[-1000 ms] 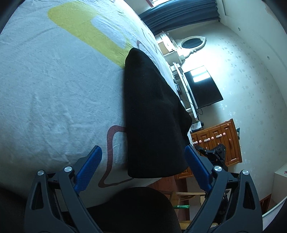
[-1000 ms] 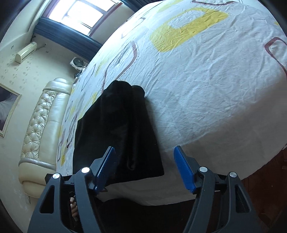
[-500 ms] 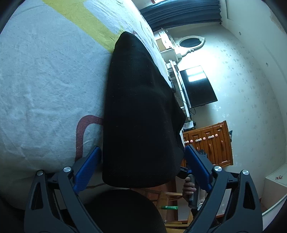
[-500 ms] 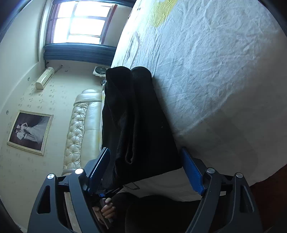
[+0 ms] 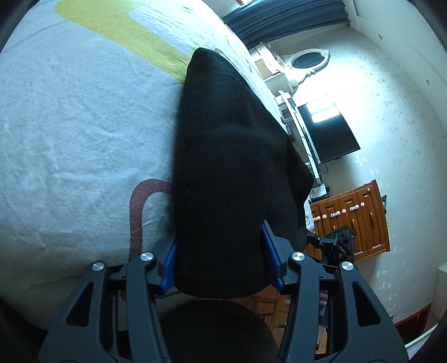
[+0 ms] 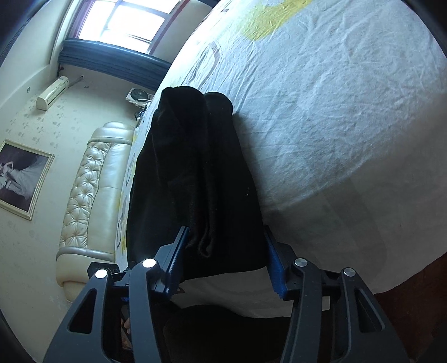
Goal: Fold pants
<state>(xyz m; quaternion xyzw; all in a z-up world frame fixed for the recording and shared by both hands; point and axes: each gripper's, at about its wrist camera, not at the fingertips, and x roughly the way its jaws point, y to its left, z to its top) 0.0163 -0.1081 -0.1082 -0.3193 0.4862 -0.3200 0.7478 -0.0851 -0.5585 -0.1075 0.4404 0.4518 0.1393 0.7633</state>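
Both claws reach to the near end of the black pants (image 5: 232,167), which lie lengthwise on the bed (image 5: 78,134) near its edge. Left claw (image 5: 219,261) has its blue pads on both sides of the cloth, and right claw (image 6: 225,262) stands the same way at the other corner. Whether the jaws already press the cloth I cannot tell; they look narrowed around it. Probably the two corners are taken together so that this end can be lifted evenly and folded toward the far end.

You see: bed (image 6: 349,111) patterned sheet | TV (image 5: 327,131), wooden cabinet (image 5: 360,220) | window (image 6: 123,22) bright | padded headboard (image 6: 92,184), picture (image 6: 22,176)
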